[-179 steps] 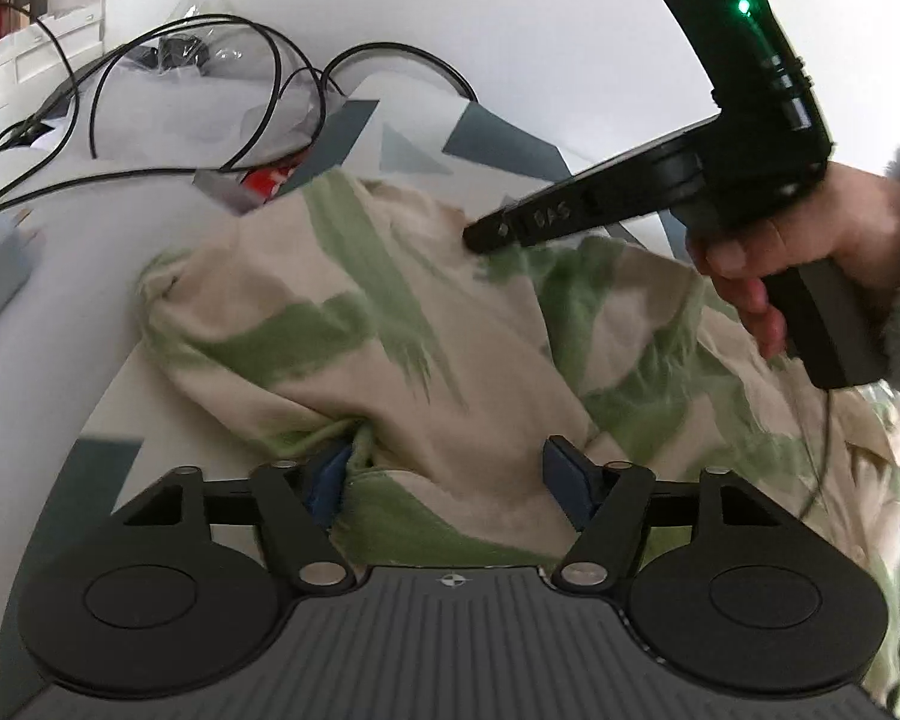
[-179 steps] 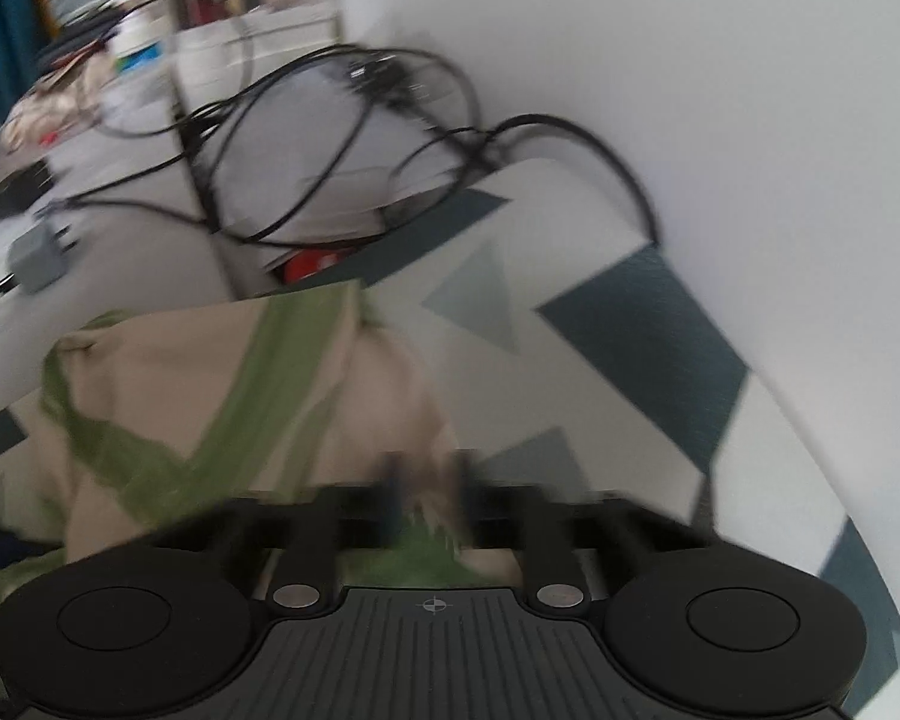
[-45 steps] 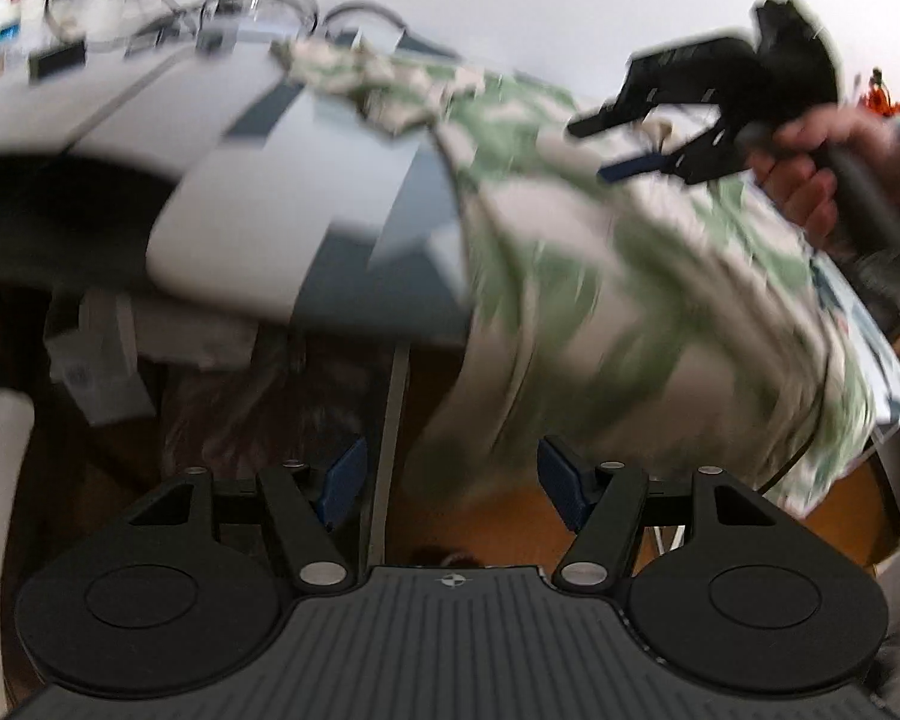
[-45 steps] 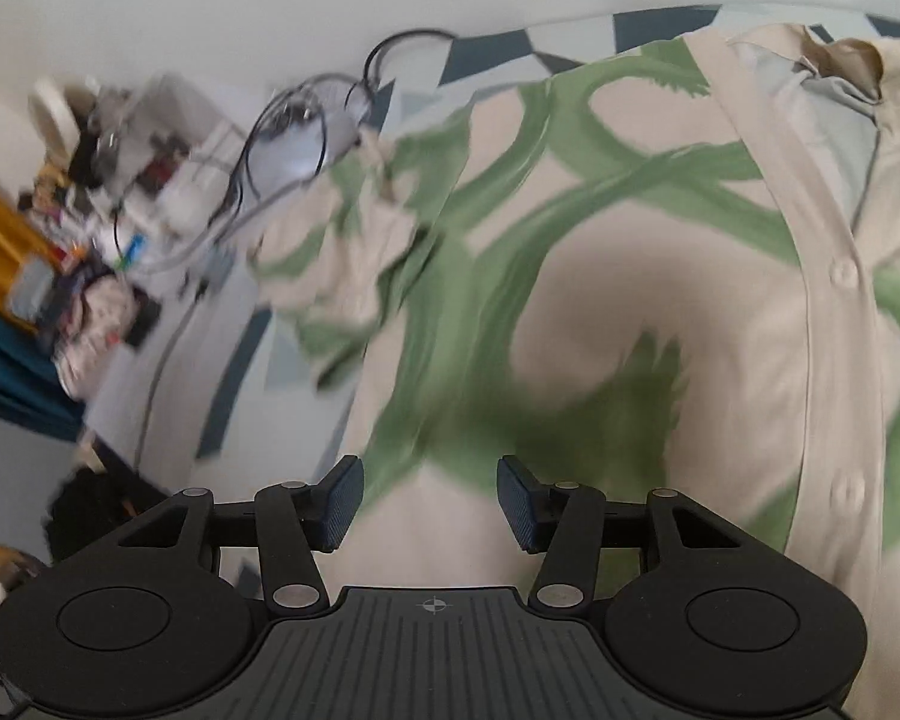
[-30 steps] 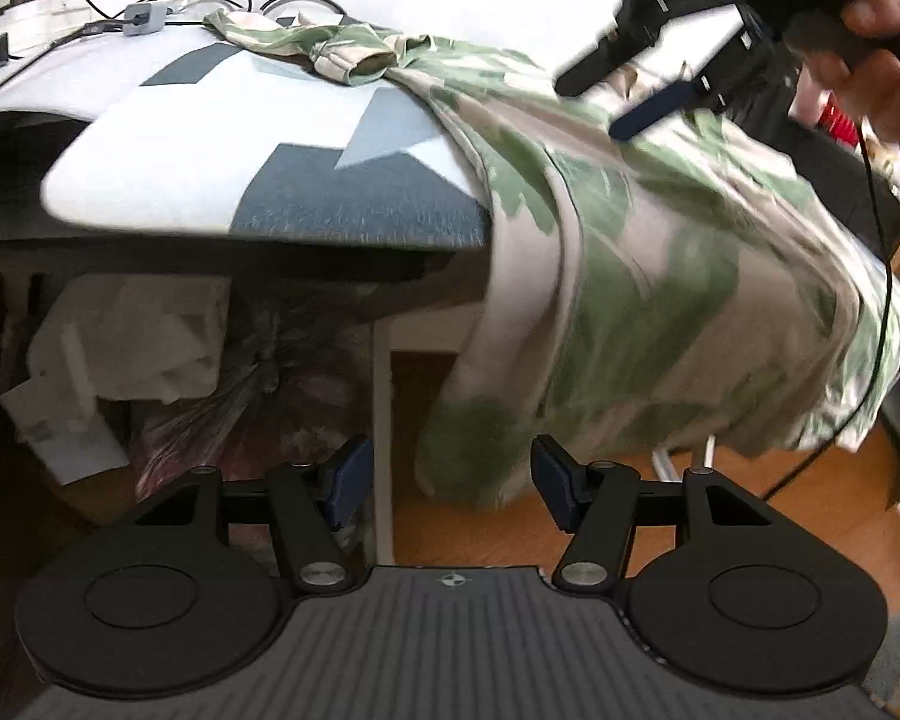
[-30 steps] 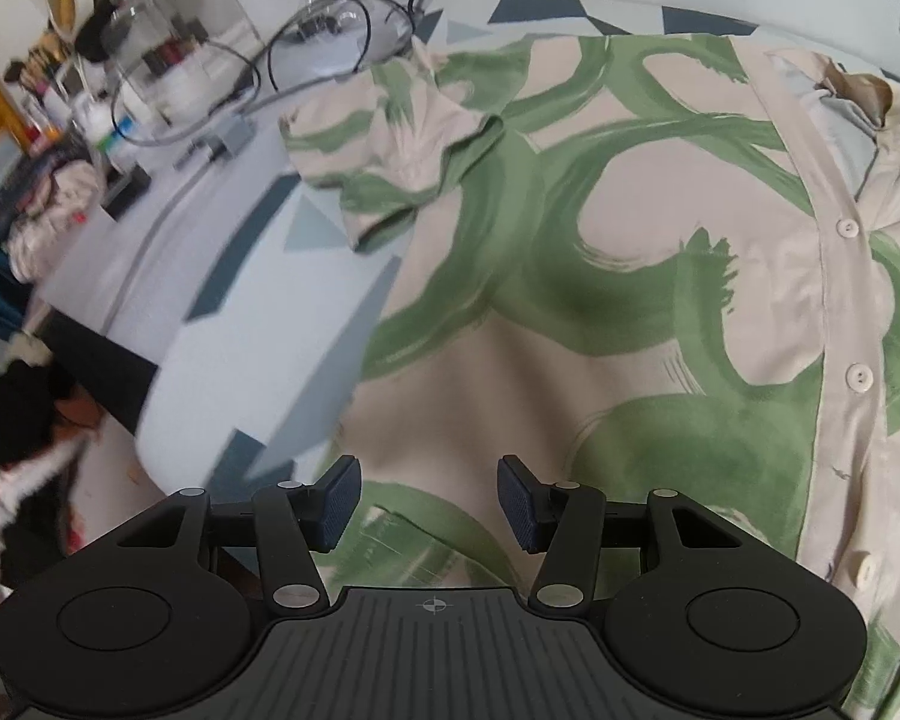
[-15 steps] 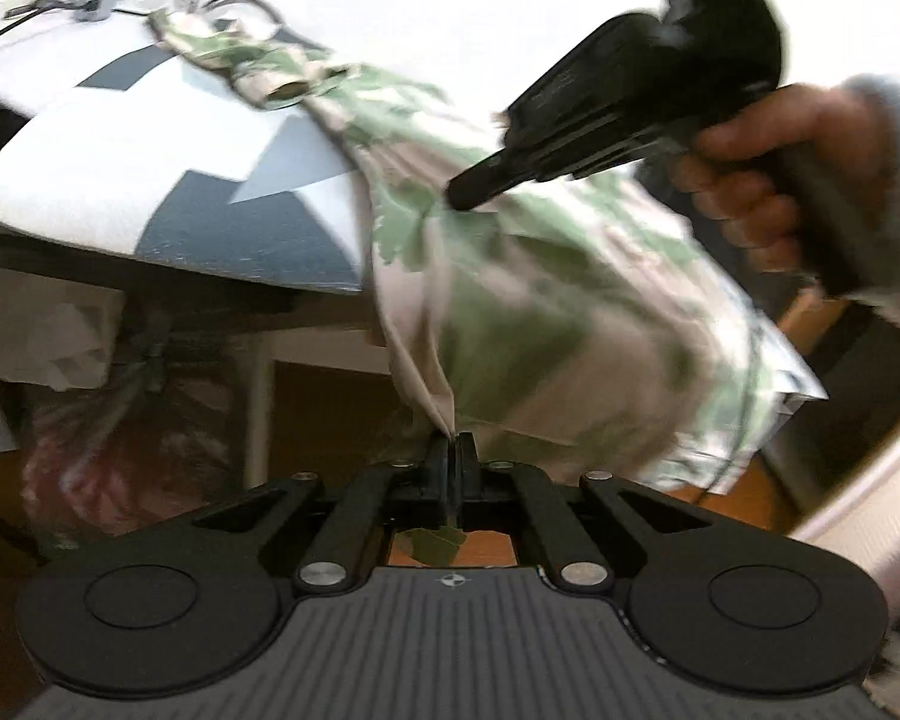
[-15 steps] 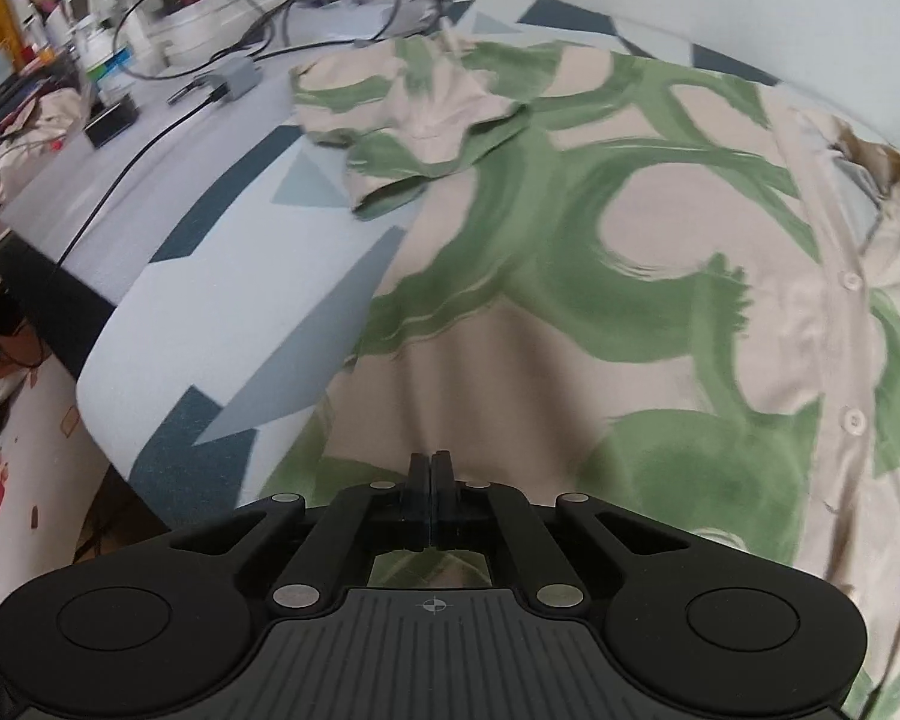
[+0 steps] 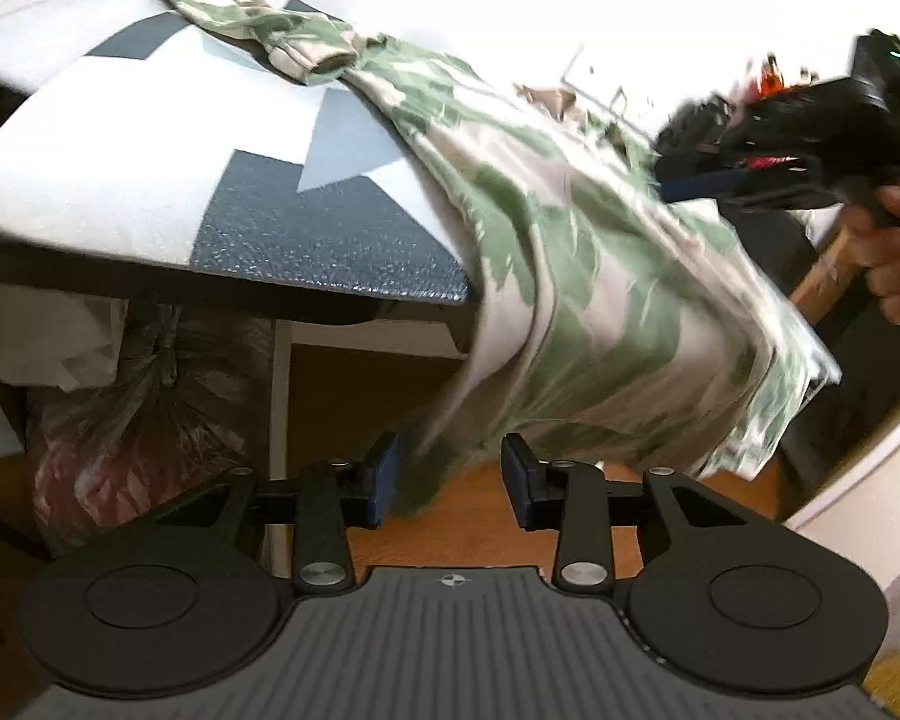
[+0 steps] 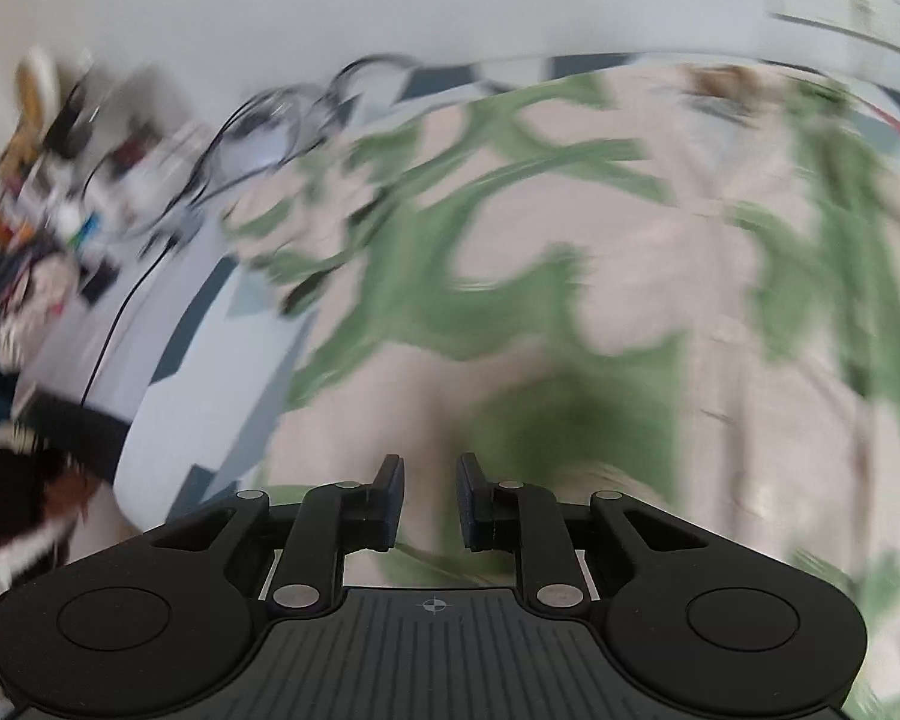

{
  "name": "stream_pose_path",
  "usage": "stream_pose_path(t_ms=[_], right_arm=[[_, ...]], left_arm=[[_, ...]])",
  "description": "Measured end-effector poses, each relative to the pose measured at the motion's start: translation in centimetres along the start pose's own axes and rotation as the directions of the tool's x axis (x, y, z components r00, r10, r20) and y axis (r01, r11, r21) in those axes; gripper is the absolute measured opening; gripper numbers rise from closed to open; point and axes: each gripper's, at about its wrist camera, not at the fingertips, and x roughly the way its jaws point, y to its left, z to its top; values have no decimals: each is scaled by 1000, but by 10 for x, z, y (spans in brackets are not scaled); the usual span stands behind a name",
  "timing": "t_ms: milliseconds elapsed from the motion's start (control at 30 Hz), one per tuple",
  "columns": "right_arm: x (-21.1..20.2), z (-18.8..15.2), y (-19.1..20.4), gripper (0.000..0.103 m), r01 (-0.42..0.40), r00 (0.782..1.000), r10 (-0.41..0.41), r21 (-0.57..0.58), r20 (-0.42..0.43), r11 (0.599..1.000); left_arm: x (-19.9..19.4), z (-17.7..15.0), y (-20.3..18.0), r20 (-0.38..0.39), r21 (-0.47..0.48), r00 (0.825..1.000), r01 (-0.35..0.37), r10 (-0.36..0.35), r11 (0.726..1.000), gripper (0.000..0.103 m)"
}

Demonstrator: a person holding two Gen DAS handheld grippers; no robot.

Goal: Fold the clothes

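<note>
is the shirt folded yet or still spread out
Spread, unfolded: the shirt lies across the mat, its hem hanging over the edge.

- A white wall rises behind the table.
- The table's mat shows grey and dark triangles.
- An orange wooden floor lies below.
- A crumpled plastic bag sits underneath.

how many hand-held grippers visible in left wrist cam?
2. The left hand-held gripper sits at bottom centre, jaws apart at the shirt hem. The right hand-held gripper is upper right, over the shirt.
</note>
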Motion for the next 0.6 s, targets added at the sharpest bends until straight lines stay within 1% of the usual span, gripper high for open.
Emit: stream_pose_path(t_ms=[33,100,133,167,233,267,333,400,500,600], right_arm=[[-9,-6,-11,20,22,1000,-22,36,10,999],[-28,-21,-33,20,24,999,-29,154,31,988],[-37,-30,-42,22,16,999,-25,209,40,978],[-44,-40,-47,23,16,998,-28,242,48,970],[-50,-57,-53,31,41,998,-53,234,46,971],[-50,-65,-55,31,60,997,-70,213,37,975],[-48,-80,-59,32,79,996,-87,188,35,979],[-45,-94,-62,33,91,994,-99,172,39,981],[-40,-113,-66,38,103,993,-110,171,33,980],[-29,-132,-68,38,98,995,-101,143,13,985]], left_arm=[[2,1,-2,-13,40,1000,-10,11,999,41],[7,2,-7,-37,142,999,-24,30,990,49],[9,3,-10,-49,192,998,-30,40,981,52],[12,4,-13,-59,245,997,-32,48,969,57],[16,5,-22,-77,350,996,-25,55,936,62],[18,6,-26,-87,388,995,-16,54,922,65],[23,9,-30,-110,426,993,13,38,905,69],[28,8,-32,-135,448,990,33,31,894,76],[34,6,-35,-173,470,985,58,27,881,76],[40,4,-37,-211,492,977,85,24,867,75]])
